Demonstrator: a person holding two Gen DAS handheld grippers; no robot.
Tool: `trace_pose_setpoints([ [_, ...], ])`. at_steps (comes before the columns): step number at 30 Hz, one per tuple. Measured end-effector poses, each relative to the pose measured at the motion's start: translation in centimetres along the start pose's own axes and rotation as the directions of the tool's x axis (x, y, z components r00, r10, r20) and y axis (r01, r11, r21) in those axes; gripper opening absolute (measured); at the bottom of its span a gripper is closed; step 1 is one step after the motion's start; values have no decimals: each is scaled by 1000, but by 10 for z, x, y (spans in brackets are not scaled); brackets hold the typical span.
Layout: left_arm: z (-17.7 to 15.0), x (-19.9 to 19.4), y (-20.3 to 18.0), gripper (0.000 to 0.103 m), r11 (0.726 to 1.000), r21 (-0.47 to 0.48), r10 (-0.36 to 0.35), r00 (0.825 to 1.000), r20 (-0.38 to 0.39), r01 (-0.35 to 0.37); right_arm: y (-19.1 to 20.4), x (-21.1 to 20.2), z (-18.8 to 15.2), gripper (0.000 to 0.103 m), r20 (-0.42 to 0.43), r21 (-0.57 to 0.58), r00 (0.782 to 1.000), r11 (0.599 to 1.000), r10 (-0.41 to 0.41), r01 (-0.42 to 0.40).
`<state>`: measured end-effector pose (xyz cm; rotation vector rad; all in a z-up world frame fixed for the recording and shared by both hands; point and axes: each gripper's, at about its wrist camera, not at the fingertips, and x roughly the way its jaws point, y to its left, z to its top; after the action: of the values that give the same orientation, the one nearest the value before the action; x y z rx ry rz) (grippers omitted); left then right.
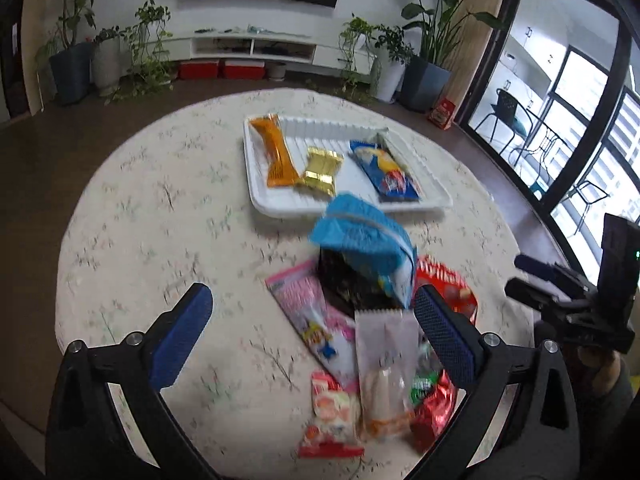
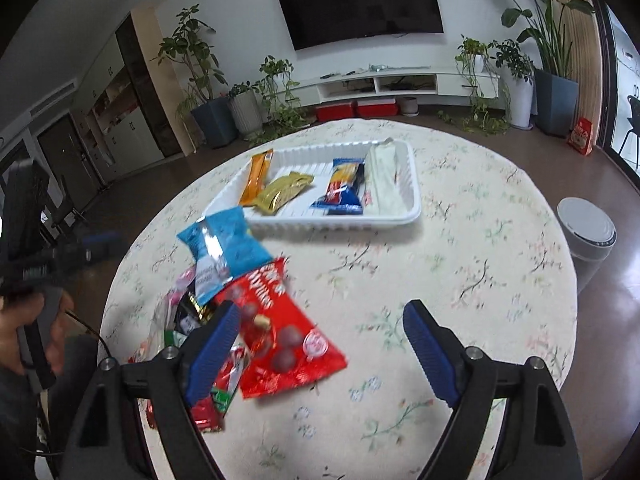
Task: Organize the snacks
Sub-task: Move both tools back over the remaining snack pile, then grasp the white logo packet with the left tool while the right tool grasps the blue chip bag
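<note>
A white tray sits at the far side of the round table. It holds an orange bar, a gold packet, a blue packet and a white packet. A loose pile lies nearer: a blurred light-blue bag on top, a pink packet, a red bag, a clear packet and a small red-and-white packet. My left gripper hangs open above the pile with nothing held. My right gripper is open beside the red bag, holding nothing.
The floral tablecloth is bare to the right of the pile. A white bin stands on the floor off the table's right edge. Plants and a low TV unit line the far wall. A person's hand holds the left gripper's handle.
</note>
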<state>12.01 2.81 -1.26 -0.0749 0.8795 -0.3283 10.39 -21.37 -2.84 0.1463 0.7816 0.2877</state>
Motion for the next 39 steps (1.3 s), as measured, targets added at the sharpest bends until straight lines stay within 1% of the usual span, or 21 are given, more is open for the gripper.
trace_pose_setpoints([
  [2,-21,0,-9,101,1000,13,-1,1000,-25,2,0,-2,-6,86,3,6,1000,1000,-2,2],
  [5,-41,2,-23,92,999,29,15,999,-36,-14,1,-4,-12,86,6,14,1000,1000,-11,11],
  [6,-45,3,-25,82,1000,28,14,999,-41,-13,1,-5,-12,85,11,13,1000,1000,-9,9],
  [7,-49,6,-28,71,1000,28,11,999,-51,-9,2,-5,-13,85,14,10,1000,1000,-10,10],
  [8,-50,9,-29,65,1000,28,11,998,-61,-10,4,-5,-14,84,14,6,1000,1000,-11,11],
  [9,-52,11,-31,57,999,32,12,998,-69,-10,5,-5,-15,82,12,3,1000,1000,-11,11],
  [12,-55,17,-38,56,999,49,6,996,-85,-2,7,-6,-19,82,13,-4,1000,1000,-6,6],
  [17,-51,25,-44,56,998,66,-13,994,-110,20,9,-4,-19,80,13,-15,1000,1000,-1,2],
  [21,-53,36,-46,56,997,68,-18,990,-142,28,10,-2,-21,80,8,-15,1000,1000,1,-1],
  [25,-53,41,-47,55,997,69,-26,988,-154,37,10,-1,-21,80,6,-17,1000,1000,-1,1],
  [26,-53,42,-47,53,997,68,-30,987,-155,41,10,-1,-21,79,7,-17,1000,1000,1,-1],
  [27,-53,43,-46,47,997,69,-34,986,-161,46,10,-1,-21,79,6,-18,1000,1000,1,-1],
  [28,-54,44,-46,43,996,72,-36,985,-167,48,10,0,-22,79,5,-19,1000,1000,1,-1],
  [30,-55,44,-47,42,995,77,-42,985,-170,56,11,0,-23,79,4,-22,1000,1000,-1,1],
  [32,-56,44,-48,38,995,81,-47,984,-172,62,11,1,-23,79,2,-24,1000,1000,-2,2],
  [36,-57,46,-51,34,993,98,-50,982,-184,69,12,1,-23,77,1,-26,1000,1000,-1,1],
  [39,-58,45,-50,33,992,99,-58,980,-188,77,12,1,-23,77,2,-26,1000,1000,0,0],
])
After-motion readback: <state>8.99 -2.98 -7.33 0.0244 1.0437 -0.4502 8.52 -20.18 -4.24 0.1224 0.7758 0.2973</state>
